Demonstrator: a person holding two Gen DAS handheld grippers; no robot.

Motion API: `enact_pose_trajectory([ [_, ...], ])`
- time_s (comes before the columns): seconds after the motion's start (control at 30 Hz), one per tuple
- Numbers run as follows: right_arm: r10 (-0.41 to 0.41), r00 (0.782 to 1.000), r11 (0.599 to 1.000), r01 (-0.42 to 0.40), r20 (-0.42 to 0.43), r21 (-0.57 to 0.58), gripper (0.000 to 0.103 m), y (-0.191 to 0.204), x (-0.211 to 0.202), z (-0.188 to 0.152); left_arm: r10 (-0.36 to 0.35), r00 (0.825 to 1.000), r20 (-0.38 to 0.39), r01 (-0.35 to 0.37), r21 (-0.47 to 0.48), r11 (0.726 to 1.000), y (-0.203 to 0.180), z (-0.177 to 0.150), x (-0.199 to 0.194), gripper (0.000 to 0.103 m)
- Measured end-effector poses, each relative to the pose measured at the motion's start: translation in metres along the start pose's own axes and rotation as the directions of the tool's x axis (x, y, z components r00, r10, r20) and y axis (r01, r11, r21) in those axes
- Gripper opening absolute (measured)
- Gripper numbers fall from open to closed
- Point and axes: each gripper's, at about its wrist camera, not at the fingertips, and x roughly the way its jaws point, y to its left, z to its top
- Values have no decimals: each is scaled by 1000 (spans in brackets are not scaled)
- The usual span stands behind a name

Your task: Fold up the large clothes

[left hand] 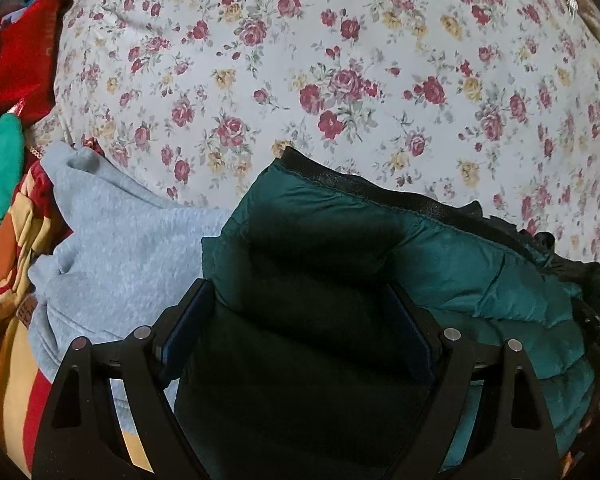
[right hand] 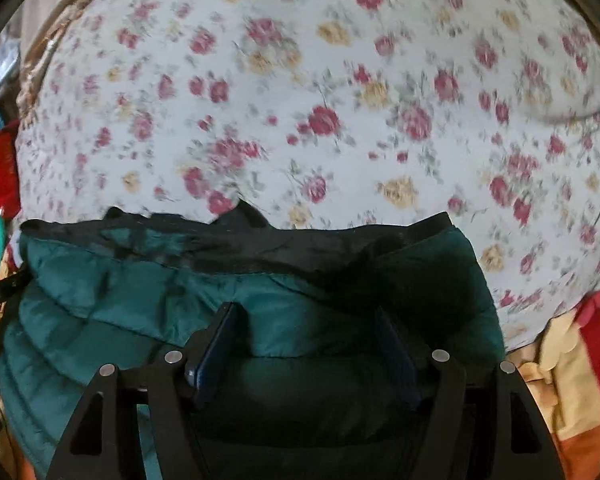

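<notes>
The green puffy jacket lies on a bed with a flowered sheet. It sits at the near edge of the sheet, with flowers showing past its far side. A black trim runs along the jacket's far edge.

The left tool has its two fingers around a thick fold of the jacket. The fold fills the gap between them, so the tool is holding the jacket. The right tool also has a bunch of the jacket between its fingers and is holding it. The right view is blurry.

A light blue fuzzy sweater lies just beside the jacket, touching it. Past the sweater sit a red cloth and a bright green cloth. A red, orange and yellow blanket lies beside the jacket too.
</notes>
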Motion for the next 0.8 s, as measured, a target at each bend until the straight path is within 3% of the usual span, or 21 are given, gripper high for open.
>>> enact_pose_trajectory([
  [0.3, 1, 1000, 1000, -1, -1, 19, 71, 0, 23, -2, 11, 1000, -5, -12, -16, 1000, 4, -3, 16, 94],
  [0.47, 61, 998, 995, -62, 23, 79, 71, -7, -17, -4, -11, 1000, -21, 10, -35, 999, 11, -3, 6, 94],
  [0.6, 60, 997, 992, -66, 53, 109, 71, -18, -40, -13, -27, 1000, -14, 26, -55, 998, 18, -8, -10, 94],
  [0.8, 2, 998, 994, 4, -60, 107, 71, -20, -17, -23, -9, 1000, -17, 9, -22, 1000, 18, -24, -26, 94],
])
